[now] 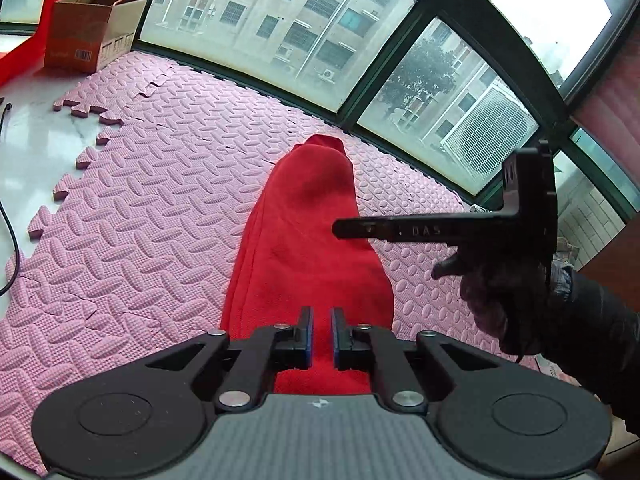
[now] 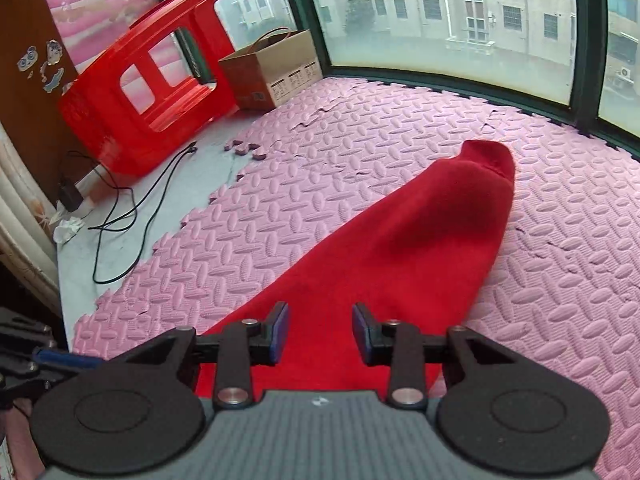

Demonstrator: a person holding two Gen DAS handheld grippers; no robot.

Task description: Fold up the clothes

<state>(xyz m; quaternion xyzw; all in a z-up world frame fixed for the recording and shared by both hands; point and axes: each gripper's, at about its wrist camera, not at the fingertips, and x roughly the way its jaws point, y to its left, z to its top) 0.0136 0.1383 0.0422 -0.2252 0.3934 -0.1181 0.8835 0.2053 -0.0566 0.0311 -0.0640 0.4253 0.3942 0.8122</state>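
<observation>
Two claws hovered over the red garment (image 2: 400, 248): left claw (image 1: 321, 328) pinched nearly shut, fabric between its pads, apparently gripped; right claw (image 2: 320, 332) parted, nothing clamped. Garment lay stretched lengthwise on the pink foam mat (image 2: 560, 280), tapering toward the window (image 1: 280, 32). Best kept taut, edges aligned before folding.

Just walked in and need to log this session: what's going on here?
A person with a handheld gripper in each hand is folding a red fleece garment on the pink foam puzzle mat. The left gripper is nearly shut with the cloth rising between its pads. The right gripper stands open above the cloth.
</observation>
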